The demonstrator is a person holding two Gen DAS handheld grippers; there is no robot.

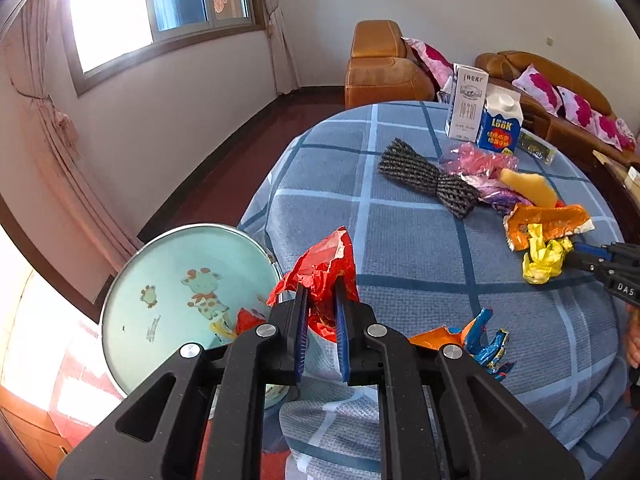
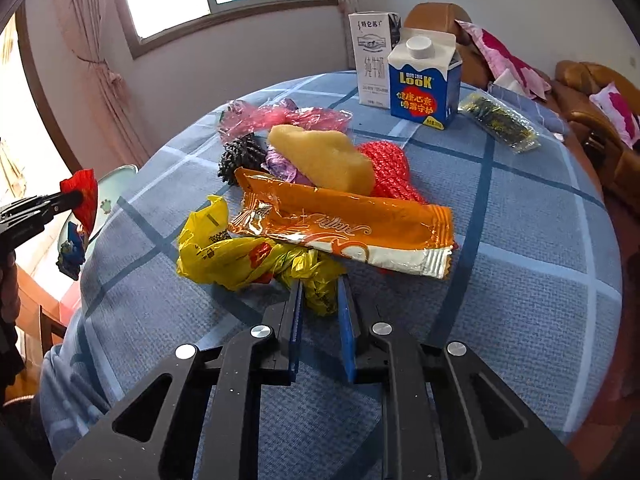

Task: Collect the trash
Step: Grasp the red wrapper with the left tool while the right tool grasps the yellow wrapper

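Observation:
My left gripper is shut on a crumpled red wrapper and holds it at the table's left edge, beside a pale green basin with a giraffe print. My right gripper is shut on a crumpled yellow plastic bag that lies on the table under an orange snack wrapper. A yellow sponge, pink film and a purple wrapper are piled behind. A blue and orange wrapper lies near the left gripper.
A round table with a blue checked cloth holds a white milk carton, a blue LOOK carton, a green packet, a grey scrubbing cloth and a red mesh scrubber. Orange sofas stand behind.

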